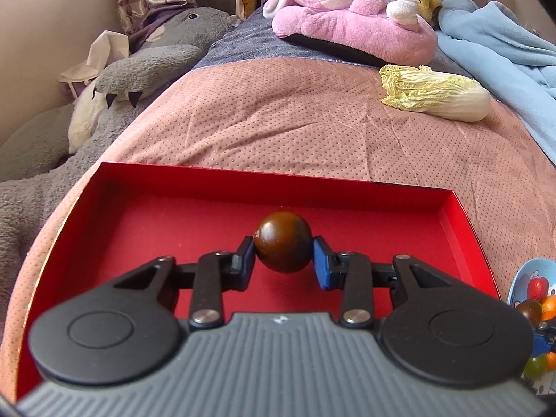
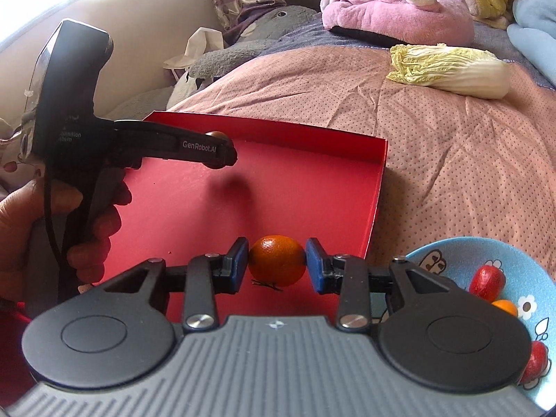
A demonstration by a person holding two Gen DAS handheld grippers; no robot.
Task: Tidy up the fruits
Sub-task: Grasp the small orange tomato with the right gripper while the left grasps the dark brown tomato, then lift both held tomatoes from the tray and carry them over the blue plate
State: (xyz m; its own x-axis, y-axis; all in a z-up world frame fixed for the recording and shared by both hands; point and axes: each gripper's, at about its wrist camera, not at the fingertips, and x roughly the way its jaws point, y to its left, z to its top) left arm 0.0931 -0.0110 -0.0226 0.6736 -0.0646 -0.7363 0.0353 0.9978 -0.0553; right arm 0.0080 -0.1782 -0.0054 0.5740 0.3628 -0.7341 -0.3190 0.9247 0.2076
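Note:
My left gripper (image 1: pixel 283 248) is shut on a dark brown round fruit (image 1: pixel 282 241), held above the floor of a shallow red tray (image 1: pixel 215 180) on the bed. In the right wrist view that left gripper (image 2: pixel 222 149) reaches in from the left over the red tray (image 2: pixel 278 132), a hand on its handle, the brown fruit (image 2: pixel 216 135) just showing past its tip. My right gripper (image 2: pixel 277 264) is shut on a small orange (image 2: pixel 277 260) over the tray's near right part. A blue patterned bowl (image 2: pixel 448 246) at lower right holds red and orange fruits (image 2: pixel 486 278).
A napa cabbage (image 2: pixel 451 69) lies on the pink bedspread beyond the tray. A pink plush toy (image 1: pixel 351 10), a grey plush toy (image 1: pixel 156 59) and a blue blanket (image 1: pixel 497 45) lie at the back. The blue bowl (image 1: pixel 528 274) with its fruits shows at the left view's right edge.

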